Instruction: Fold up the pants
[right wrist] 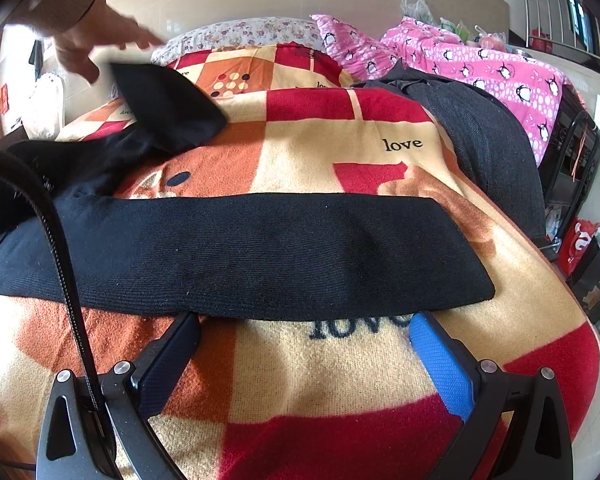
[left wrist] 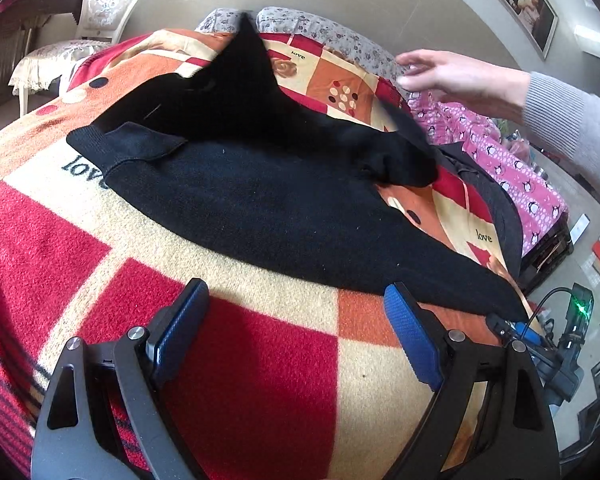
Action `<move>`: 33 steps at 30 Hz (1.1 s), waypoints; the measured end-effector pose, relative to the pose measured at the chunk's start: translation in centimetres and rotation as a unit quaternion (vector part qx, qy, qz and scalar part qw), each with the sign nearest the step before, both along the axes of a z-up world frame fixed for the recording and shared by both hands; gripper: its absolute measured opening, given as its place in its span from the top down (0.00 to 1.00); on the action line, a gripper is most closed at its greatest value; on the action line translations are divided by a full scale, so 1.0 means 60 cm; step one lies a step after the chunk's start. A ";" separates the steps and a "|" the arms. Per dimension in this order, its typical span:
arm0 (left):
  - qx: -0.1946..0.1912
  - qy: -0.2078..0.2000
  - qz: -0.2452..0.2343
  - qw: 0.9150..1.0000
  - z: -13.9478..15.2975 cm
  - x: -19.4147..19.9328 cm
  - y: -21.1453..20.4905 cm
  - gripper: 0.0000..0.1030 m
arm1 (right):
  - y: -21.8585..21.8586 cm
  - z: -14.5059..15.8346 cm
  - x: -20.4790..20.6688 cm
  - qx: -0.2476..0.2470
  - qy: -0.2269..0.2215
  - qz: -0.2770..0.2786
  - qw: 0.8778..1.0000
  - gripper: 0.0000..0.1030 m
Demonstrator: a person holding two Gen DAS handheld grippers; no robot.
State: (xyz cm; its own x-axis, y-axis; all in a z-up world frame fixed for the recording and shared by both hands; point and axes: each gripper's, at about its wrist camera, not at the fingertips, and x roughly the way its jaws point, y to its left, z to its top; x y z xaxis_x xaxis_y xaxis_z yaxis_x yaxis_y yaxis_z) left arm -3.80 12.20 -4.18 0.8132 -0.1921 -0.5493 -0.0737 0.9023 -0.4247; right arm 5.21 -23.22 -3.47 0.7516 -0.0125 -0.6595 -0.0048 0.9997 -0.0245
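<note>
Black knit pants (left wrist: pixel 260 196) lie spread on a red, orange and cream checked blanket (left wrist: pixel 260 360) on a bed. One leg runs flat across the right wrist view (right wrist: pixel 260 256); the other leg (right wrist: pixel 168 108) lies bunched and partly lifted at the far side. My left gripper (left wrist: pixel 296 304) is open and empty, just short of the near edge of the pants. My right gripper (right wrist: pixel 304 324) is open and empty, its fingertips at the near edge of the flat leg. A bare hand (left wrist: pixel 452 76) reaches over the far leg; it also shows in the right wrist view (right wrist: pixel 88 40).
A dark grey garment (right wrist: pixel 480 132) and a pink penguin-print quilt (right wrist: pixel 480 64) lie on the right side of the bed. A floral pillow (left wrist: pixel 320 28) is at the head. A white chair (left wrist: pixel 100 12) stands beyond the bed. Bags (right wrist: pixel 592 272) stand on the floor at right.
</note>
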 end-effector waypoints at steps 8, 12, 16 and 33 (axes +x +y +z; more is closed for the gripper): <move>0.022 0.008 0.000 1.000 0.001 0.003 -0.011 0.13 | -0.005 -0.003 -0.003 0.001 0.001 0.000 1.000 0.00; 0.006 0.006 -0.005 1.000 0.000 0.003 0.001 0.13 | -0.004 -0.003 -0.002 0.001 0.001 0.000 1.000 0.00; -0.048 0.008 0.006 0.999 0.008 -0.007 0.040 0.13 | -0.005 -0.004 -0.001 0.000 0.002 -0.002 1.000 0.00; -0.133 0.065 0.081 0.986 0.015 0.099 0.247 0.13 | -0.007 -0.005 -0.005 0.000 -0.001 0.001 1.000 0.00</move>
